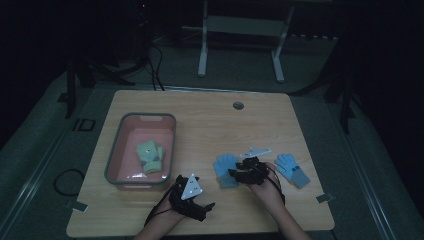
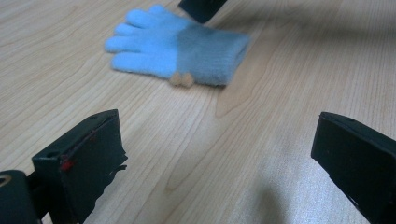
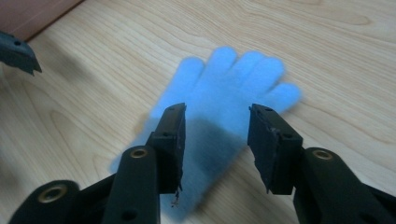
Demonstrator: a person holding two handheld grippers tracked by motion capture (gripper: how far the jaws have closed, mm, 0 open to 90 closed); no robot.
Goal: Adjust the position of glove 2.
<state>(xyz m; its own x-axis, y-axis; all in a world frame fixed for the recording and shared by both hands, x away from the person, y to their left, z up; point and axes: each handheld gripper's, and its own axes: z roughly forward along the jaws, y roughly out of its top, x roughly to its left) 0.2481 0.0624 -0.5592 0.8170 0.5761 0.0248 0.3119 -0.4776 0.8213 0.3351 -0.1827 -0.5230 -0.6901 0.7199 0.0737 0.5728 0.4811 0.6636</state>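
Table (image 1: 210,120): pale wood top with rounded corners and a round cable hole (image 1: 238,105) near its far edge. No writing can be read on it or on anything upon it.

Bin (image 1: 120,150): grey-rimmed, pink inside, on the table's left half. A pair of yellow-green gloves (image 1: 150,157) lies on its floor; they bear small dark patches, too small to make out as labels.

Left gripper (image 1: 200,207): black, with a grey three-cornered plate on top, near the table's front edge, just right of the bin's front corner. In the left gripper view the jaws stand spread wide over bare wood, with nothing between them.

Right gripper (image 1: 240,172): black, held right of the table's middle, over the nearer blue glove. In the right gripper view its jaws (image 3: 215,140) are parted, one on each side of the glove's grey cuff below; the pads do not press on it.

Nearer blue glove (image 1: 225,169): light blue fingers, grey cuff, lying flat on the table right of the bin, fingers toward the far edge. A small tan tag (image 2: 181,80) shows at its cuff edge, bearing no legible print.

Second blue glove (image 1: 292,170): same colours, flat on the table, farther right, apart from the first.
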